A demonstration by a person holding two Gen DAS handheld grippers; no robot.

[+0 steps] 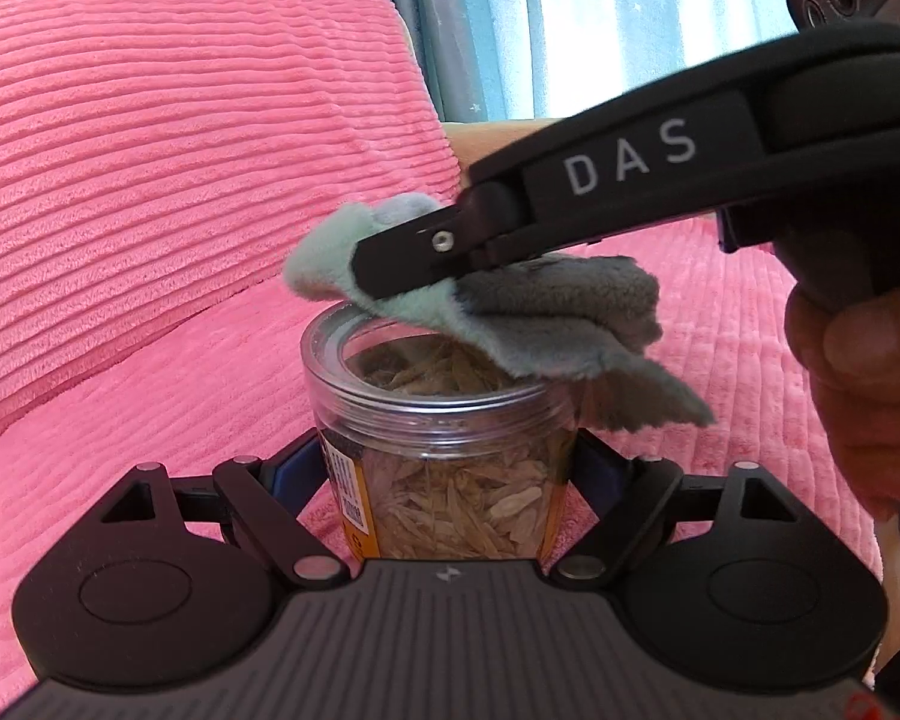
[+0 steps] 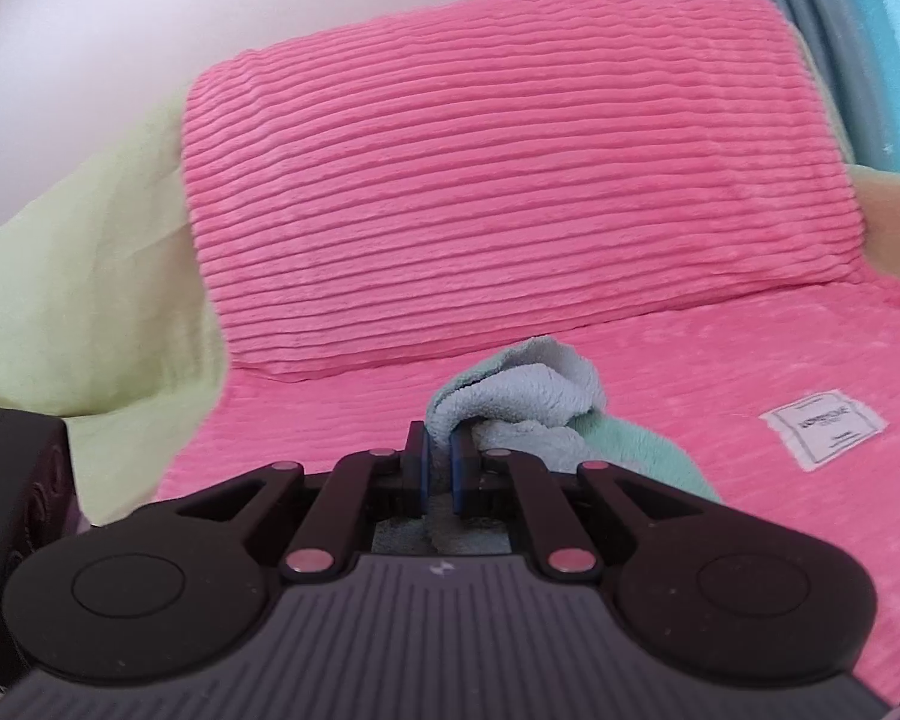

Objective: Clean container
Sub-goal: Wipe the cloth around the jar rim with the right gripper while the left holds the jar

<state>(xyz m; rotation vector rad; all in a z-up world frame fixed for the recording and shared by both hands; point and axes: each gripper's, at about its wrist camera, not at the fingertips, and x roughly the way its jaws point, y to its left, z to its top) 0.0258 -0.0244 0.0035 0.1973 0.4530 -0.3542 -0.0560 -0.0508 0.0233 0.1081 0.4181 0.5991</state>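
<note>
Over the pink ribbed sofa seat (image 1: 720, 300), left tool (image 1: 450, 456) clamps the clear lidless plastic jar of dried flakes (image 1: 444, 420) upright, right tool (image 2: 441, 462) pinching the grey-green fleece cloth (image 1: 510, 312) at its rim; wipe round lightly, jar steady.

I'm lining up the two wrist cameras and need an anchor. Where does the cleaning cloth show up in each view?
Left wrist view: the cleaning cloth sits centre, clamped in the right hand-held gripper, draped over the open rim of the clear jar.
Right wrist view: the cloth is lower centre, bunched between the gripper's fingers; the jar is not in this view.
Shared landmark: the pink ribbed cushion behind.
</note>
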